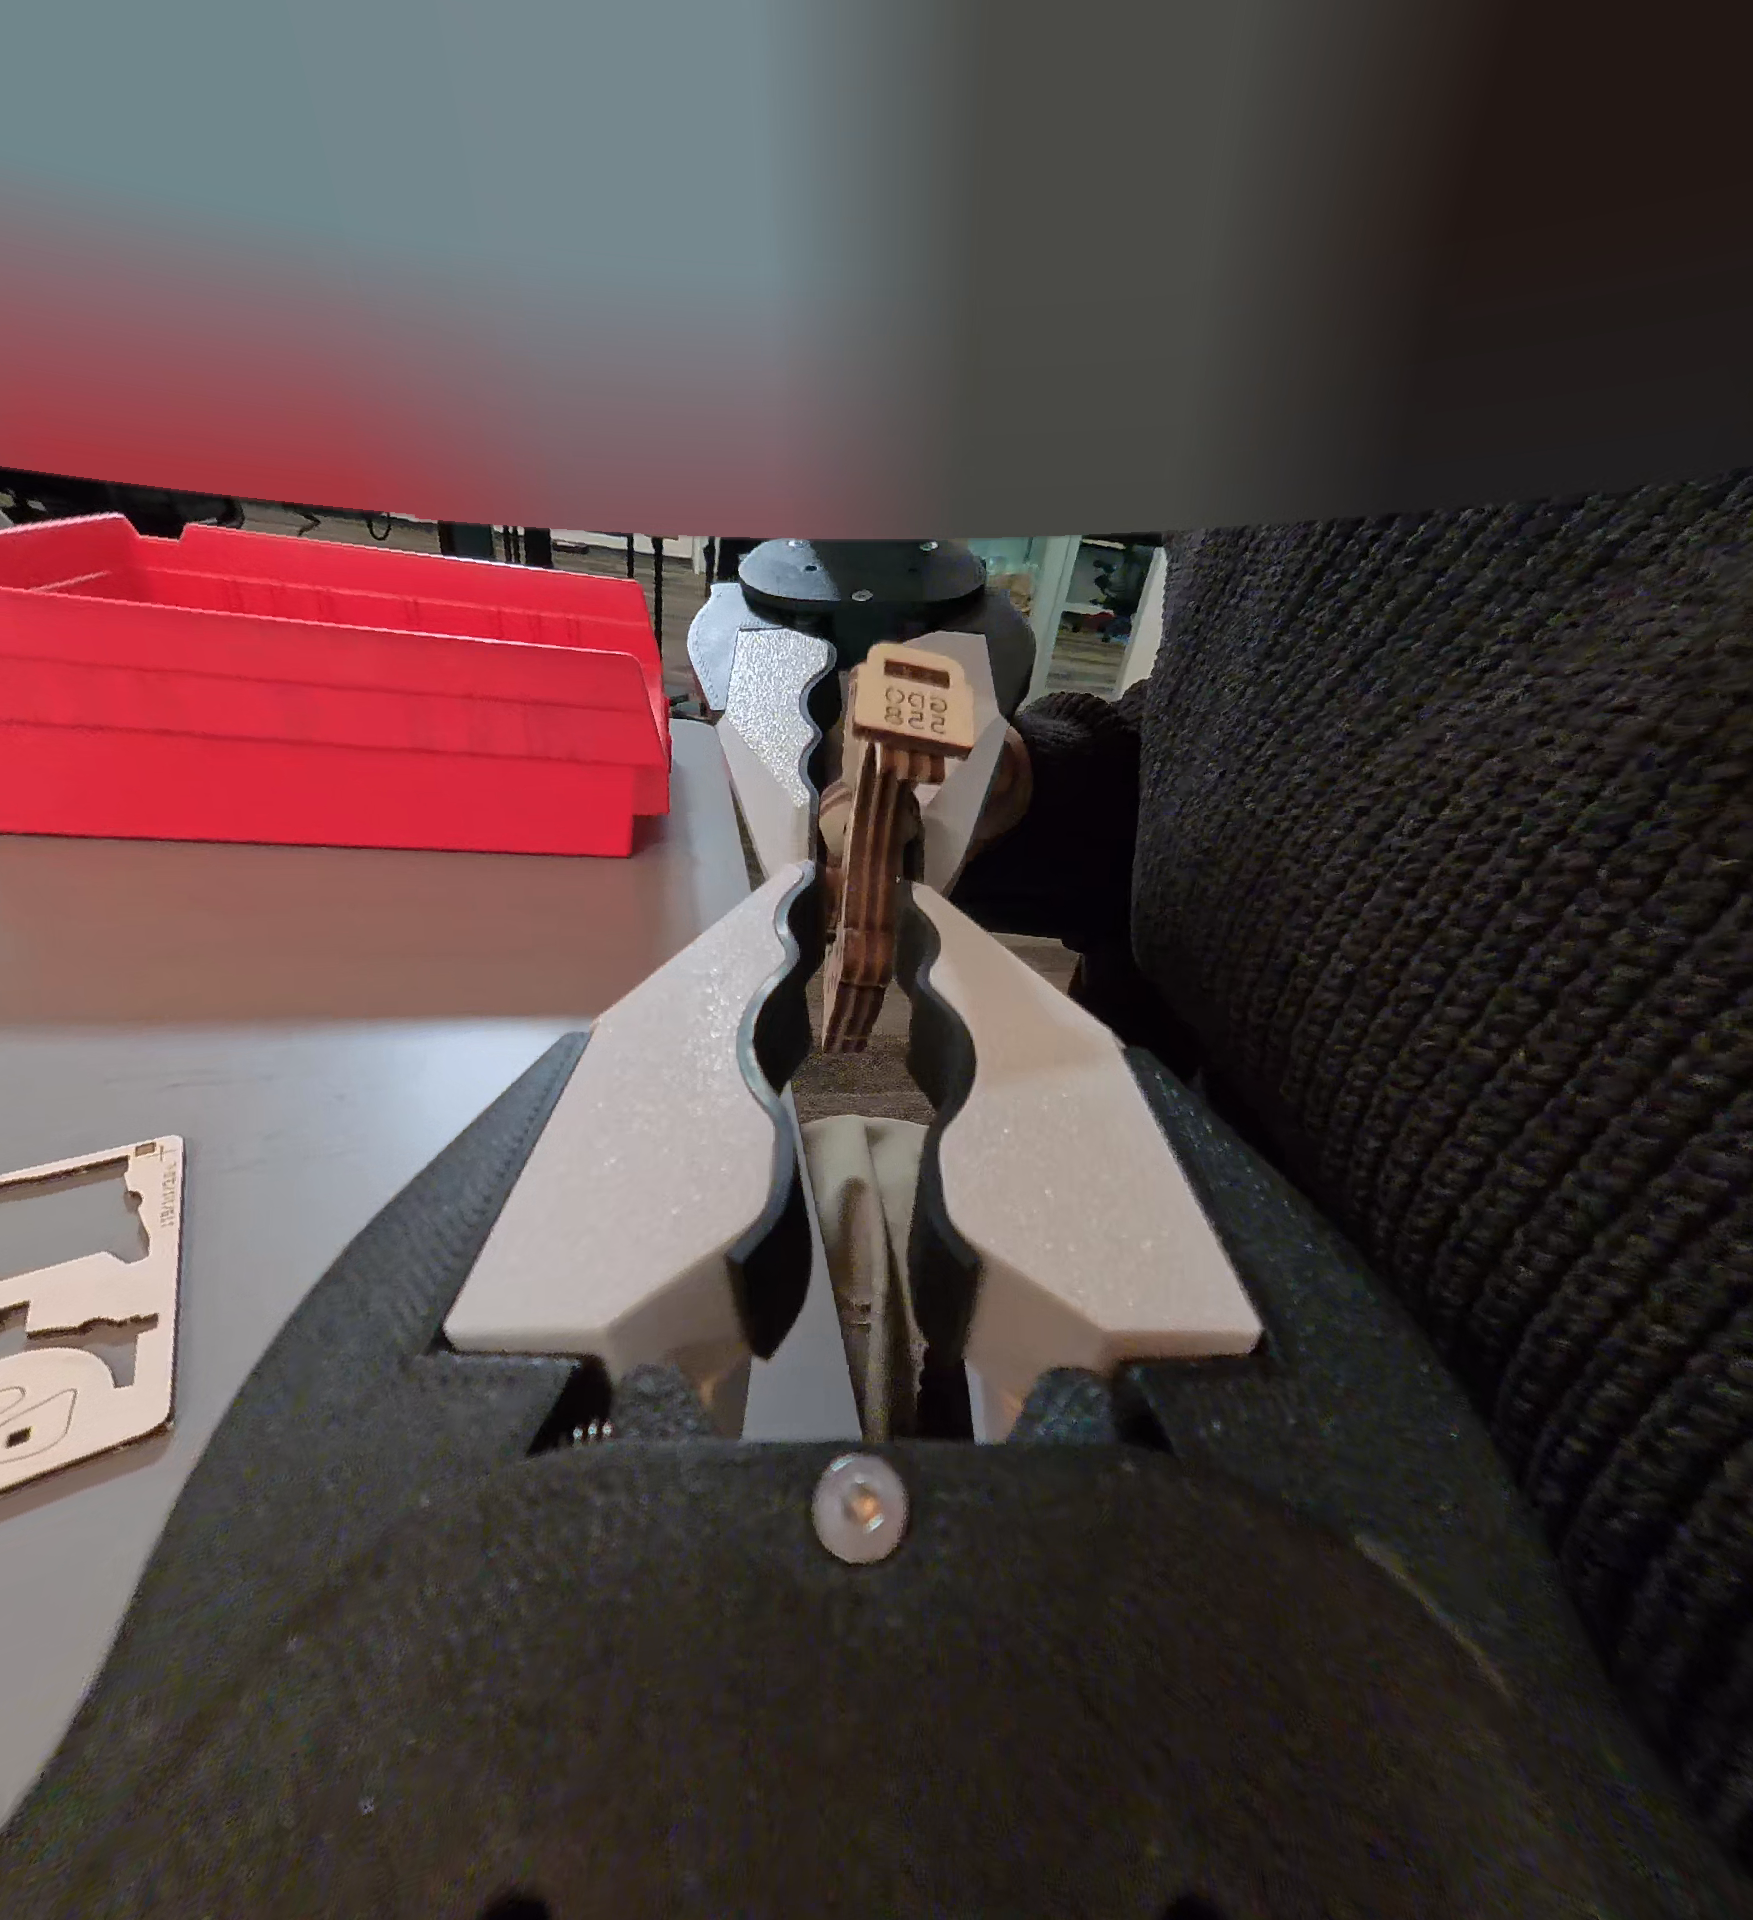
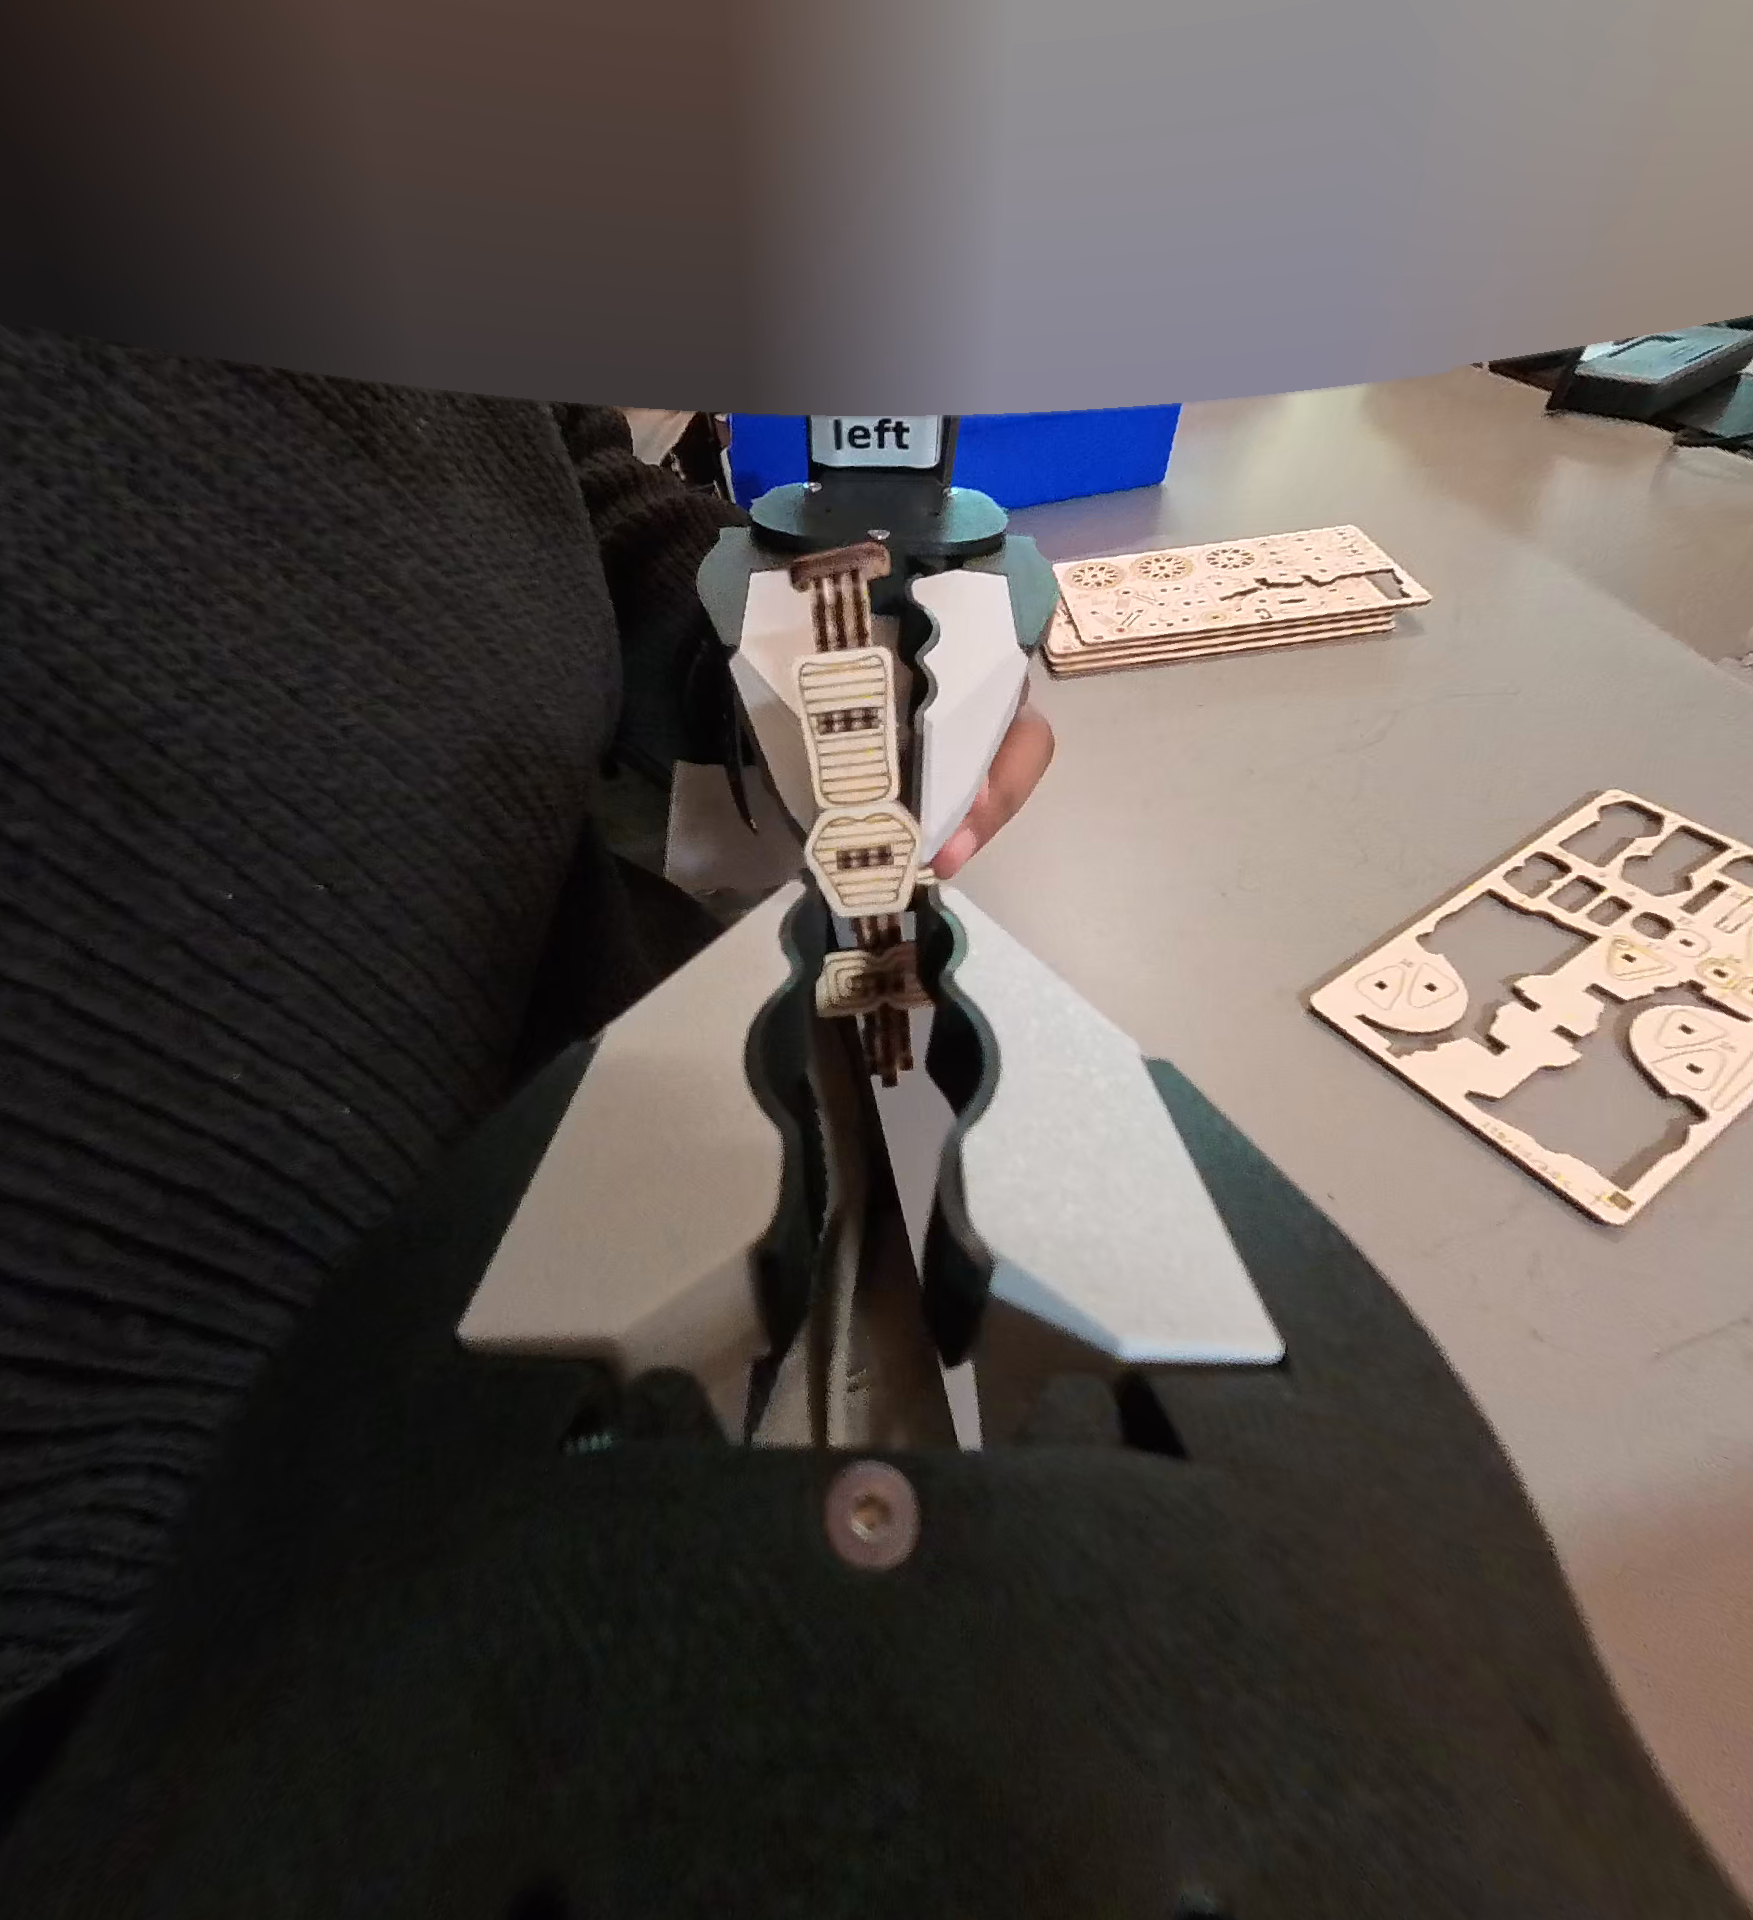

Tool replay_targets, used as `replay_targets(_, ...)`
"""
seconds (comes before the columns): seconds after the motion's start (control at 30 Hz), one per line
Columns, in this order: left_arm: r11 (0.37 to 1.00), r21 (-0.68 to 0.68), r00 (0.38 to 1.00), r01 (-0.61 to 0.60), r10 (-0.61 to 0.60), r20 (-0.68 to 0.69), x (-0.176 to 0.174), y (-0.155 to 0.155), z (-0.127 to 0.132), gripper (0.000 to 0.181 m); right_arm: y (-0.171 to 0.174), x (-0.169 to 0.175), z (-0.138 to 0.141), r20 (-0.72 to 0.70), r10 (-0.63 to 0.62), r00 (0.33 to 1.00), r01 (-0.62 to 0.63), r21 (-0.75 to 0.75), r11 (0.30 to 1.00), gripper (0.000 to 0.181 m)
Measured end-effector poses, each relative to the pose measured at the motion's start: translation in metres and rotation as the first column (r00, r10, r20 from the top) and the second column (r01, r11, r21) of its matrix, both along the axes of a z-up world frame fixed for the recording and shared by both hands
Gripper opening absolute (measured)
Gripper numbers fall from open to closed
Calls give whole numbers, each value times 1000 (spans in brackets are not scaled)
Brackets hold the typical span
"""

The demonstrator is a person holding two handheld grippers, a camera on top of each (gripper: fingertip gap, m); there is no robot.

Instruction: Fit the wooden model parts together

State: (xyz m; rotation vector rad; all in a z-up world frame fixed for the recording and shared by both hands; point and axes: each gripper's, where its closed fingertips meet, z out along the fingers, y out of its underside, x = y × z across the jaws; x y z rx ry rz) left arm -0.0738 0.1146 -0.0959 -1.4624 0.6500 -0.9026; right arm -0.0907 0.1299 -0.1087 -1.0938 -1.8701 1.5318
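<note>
Both the left gripper [image 1: 856, 894] and the right gripper [image 2: 867, 935] have their fingers clamped on the wooden model [image 2: 856, 790], held in the air between them, tip to tip. A punched-out wooden sheet [image 2: 1589, 987] lies near the worktop [image 2: 1267, 831] edge, a stack of sheets [image 2: 1225, 603] farther back, and a red bin [image 1: 280, 686] toward the far side.

Wooden model [image 1: 867, 862] showing pale plywood faces and dark, scorched layered edges. Left gripper [image 1: 856, 940] presenting matt, grainy grey plastic fingers [image 1: 664, 1132] on a rough black textured body. Red bin [image 1: 290, 686] appearing as smooth, slightly glossy plastic. Sleeve [image 1: 1474, 1039] displaying coarse black knit. Cut sheet [image 2: 1599, 997] lying as thin pale wood on a matt grey table [image 2: 1267, 1143].
</note>
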Motion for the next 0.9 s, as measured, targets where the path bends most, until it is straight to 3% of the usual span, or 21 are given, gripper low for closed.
replay_targets(0.47,999,-41,1000,18,-18,21,0,2,-2,11,-1,2,-2,19,7,1000,-7,14,1000,16)
replay_targets(0.9,998,-51,998,-27,30,60,-14,17,1,18,13,-4,6,8,-18,1000,19,-186,982,17)
